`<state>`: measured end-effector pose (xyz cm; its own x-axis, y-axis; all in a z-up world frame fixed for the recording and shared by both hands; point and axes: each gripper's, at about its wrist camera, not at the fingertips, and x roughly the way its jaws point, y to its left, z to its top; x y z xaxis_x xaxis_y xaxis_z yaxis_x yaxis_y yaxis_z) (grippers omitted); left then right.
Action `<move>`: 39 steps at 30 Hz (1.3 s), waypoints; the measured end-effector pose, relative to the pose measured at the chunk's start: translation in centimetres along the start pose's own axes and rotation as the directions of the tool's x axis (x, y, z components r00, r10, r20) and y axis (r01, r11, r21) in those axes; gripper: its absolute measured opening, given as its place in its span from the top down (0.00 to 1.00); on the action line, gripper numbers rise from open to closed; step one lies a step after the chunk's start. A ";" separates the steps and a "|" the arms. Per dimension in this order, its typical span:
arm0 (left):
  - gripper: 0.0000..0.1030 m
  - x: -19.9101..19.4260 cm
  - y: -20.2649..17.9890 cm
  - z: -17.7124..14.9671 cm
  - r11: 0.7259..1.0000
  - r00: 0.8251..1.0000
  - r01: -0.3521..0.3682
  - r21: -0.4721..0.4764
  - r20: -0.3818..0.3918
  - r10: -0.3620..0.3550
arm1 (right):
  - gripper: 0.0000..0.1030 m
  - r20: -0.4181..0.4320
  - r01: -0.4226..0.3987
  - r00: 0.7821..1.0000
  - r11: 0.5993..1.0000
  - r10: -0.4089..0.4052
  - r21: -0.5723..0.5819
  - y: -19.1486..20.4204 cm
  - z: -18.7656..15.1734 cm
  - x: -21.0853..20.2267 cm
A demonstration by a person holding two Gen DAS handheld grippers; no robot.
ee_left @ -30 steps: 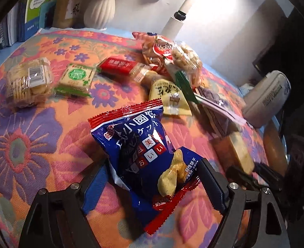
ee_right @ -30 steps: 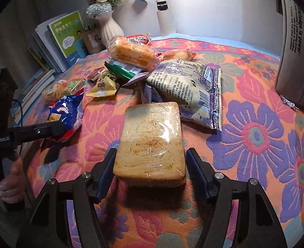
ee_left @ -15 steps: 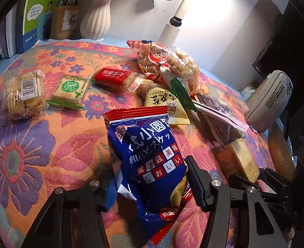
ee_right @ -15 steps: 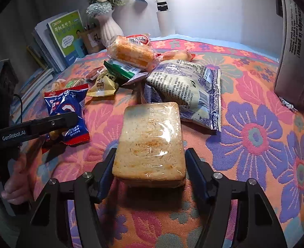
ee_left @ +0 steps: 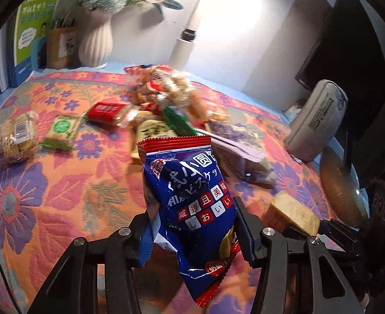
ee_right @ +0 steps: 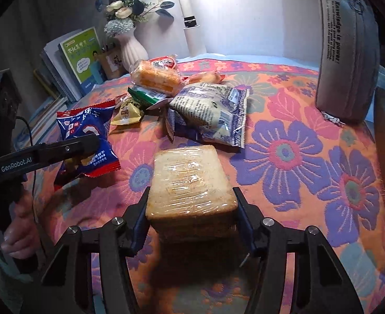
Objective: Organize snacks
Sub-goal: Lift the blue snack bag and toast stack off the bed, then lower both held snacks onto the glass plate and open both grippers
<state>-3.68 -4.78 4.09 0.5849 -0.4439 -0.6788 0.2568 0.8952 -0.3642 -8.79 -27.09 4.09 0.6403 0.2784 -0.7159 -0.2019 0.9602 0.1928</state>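
Note:
My left gripper point(ee_left: 192, 225) is shut on a blue and red biscuit bag point(ee_left: 190, 198) and holds it tilted above the flowered cloth; the bag point(ee_right: 85, 141) and gripper also show at the left of the right wrist view. My right gripper point(ee_right: 191, 217) is shut on a clear-wrapped bread block point(ee_right: 190, 183), which also shows in the left wrist view point(ee_left: 292, 213). A heap of snack packs point(ee_right: 171, 89) lies beyond it, with a purple-and-white bag point(ee_right: 210, 110) in front.
A clear cookie pack point(ee_left: 17, 138), a green-label pack point(ee_left: 61, 130) and a red pack point(ee_left: 106, 110) lie left of the heap. A white vase point(ee_right: 131, 49) and books point(ee_right: 80, 57) stand at the back. A grey pouch point(ee_right: 347, 52) stands at the right edge.
My left gripper closed on the blue bag and lifted it off the cloth, tilting it upright. My right gripper stayed shut on the bread block and raised it slightly.

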 end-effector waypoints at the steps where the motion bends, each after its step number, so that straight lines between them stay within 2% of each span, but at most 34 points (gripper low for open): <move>1: 0.50 0.0 -0.7 0.0 1.000 1.000 0.004 0.011 0.000 -0.004 | 0.46 0.007 0.001 1.000 1.000 -0.001 0.010 -0.4 0.0 -0.5; 10: 0.50 -0.3 -6.6 0.7 0.993 0.999 0.054 0.101 -0.004 -0.054 | 0.49 0.090 -0.014 0.996 0.995 0.005 0.096 -3.6 0.4 -4.9; 17: 0.50 0.0 -11.3 1.7 0.981 0.996 0.088 0.173 -0.003 -0.089 | 0.49 0.198 -0.001 0.980 0.990 -0.027 0.139 -6.1 0.8 -9.6; 20: 0.50 0.3 -13.7 2.4 0.971 0.994 0.111 0.212 -0.005 -0.113 | 0.49 0.259 0.047 0.962 0.983 -0.092 0.177 -8.1 0.9 -12.1; 24: 0.50 1.0 -17.1 2.9 0.951 0.988 0.153 0.269 -0.015 -0.155 | 0.49 0.307 0.149 0.924 0.954 -0.229 0.261 -11.5 0.5 -14.7; 27: 0.50 2.0 -20.3 3.2 0.931 0.982 0.186 0.313 -0.037 -0.184 | 0.49 0.297 0.197 0.907 0.923 -0.300 0.331 -14.3 -0.1 -15.6; 32: 0.50 4.3 -25.5 3.1 0.893 0.965 0.261 0.366 -0.109 -0.238 | 0.49 0.257 0.227 0.896 0.871 -0.362 0.435 -18.7 -1.4 -16.2; 39: 0.50 7.0 -31.4 2.6 0.850 0.954 0.298 0.435 -0.161 -0.253 | 0.49 0.204 0.282 0.887 0.836 -0.414 0.471 -21.3 -2.4 -16.0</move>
<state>-5.60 -35.89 12.44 0.3693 -0.6559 -0.6584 0.7271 0.6451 -0.2349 -16.49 -52.01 9.80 0.8027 -0.1463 -0.5782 0.3611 0.8908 0.2758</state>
